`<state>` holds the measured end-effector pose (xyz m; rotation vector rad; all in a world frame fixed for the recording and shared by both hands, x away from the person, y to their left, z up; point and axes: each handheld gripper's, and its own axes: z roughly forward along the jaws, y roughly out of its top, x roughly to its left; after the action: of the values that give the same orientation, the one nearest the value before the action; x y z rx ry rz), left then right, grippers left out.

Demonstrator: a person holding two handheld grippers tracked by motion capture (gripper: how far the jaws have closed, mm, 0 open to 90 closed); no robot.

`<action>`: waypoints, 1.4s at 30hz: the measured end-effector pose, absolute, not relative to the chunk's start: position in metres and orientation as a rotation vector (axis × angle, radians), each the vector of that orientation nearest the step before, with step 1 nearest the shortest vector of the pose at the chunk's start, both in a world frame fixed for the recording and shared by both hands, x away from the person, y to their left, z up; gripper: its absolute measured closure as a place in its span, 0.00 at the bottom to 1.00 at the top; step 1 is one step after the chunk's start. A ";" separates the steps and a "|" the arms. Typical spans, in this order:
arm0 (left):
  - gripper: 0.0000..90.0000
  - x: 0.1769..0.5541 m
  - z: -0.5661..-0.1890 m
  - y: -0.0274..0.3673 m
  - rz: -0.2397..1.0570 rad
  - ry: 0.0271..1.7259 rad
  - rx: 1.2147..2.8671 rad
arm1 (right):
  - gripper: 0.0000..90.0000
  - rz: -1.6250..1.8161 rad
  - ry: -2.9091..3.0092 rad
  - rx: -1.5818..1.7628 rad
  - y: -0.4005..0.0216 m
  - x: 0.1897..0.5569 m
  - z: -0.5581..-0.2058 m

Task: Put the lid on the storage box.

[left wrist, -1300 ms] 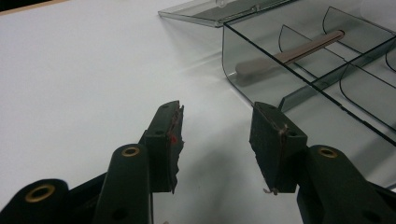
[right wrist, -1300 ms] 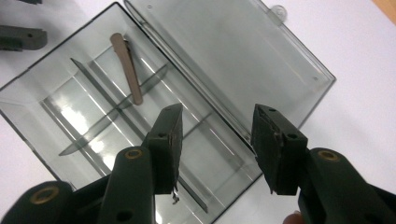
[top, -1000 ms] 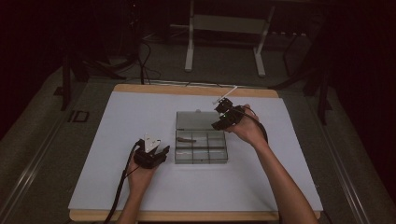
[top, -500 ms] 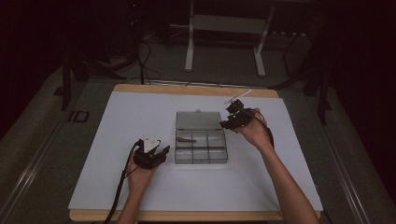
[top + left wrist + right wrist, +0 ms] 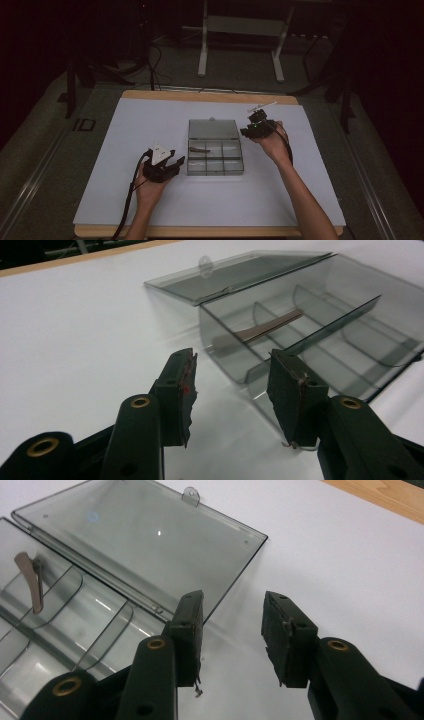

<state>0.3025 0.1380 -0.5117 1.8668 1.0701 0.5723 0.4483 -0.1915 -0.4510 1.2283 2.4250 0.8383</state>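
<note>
clear plastic box (image 5: 215, 155) sits near the middle of the table (image 5: 125, 125), lid (image 5: 214, 129) flung open flat toward the far edge, six compartments, one small brown strip (image 5: 199, 148) in the far-left one. right gripper (image 5: 254, 129) hovers just off the lid's right corner, jaws part spread and have just been closing, nothing between them. left gripper (image 5: 170, 165) rests near the box's left near corner, jaws spread, empty. box looks light, stiff, thin-walled and slick, likely to skid on the smooth white top if pushed from one side, so it wants steadying. best hold on the lid is probably its free edge or the little tab (image 5: 190, 495) at the middle of that edge; the corner is thin and could slip out of the pads. strip looks flat and light, hard to pinch against the floor of its cell. table otherwise bare, nothing in the way; dark floor, cables and a stand leg (image 5: 202, 45) beyond the far edge.
</note>
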 end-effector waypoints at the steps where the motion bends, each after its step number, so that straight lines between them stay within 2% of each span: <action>1: 0.60 0.302 -0.511 0.137 0.565 1.069 1.862 | 0.67 0.847 2.418 1.236 -0.192 0.449 -0.452; 14: 0.61 0.296 -0.511 0.124 0.515 1.070 1.881 | 0.78 0.913 2.378 1.336 -0.199 0.454 -0.467; 26: 0.64 0.297 -0.518 0.115 0.485 1.082 1.905 | 0.80 0.961 2.376 1.356 -0.194 0.454 -0.479; 34: 0.69 0.297 -0.520 0.112 0.488 1.081 1.917 | 0.79 1.013 2.373 1.403 -0.191 0.456 -0.484; 42: 0.70 0.299 -0.522 0.110 0.486 1.089 1.911 | 0.69 1.046 2.362 1.429 -0.188 0.458 -0.488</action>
<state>0.2987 0.1104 -0.5215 1.9115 1.0892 0.4863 0.4584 -0.1881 -0.4876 1.4290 2.3621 1.0459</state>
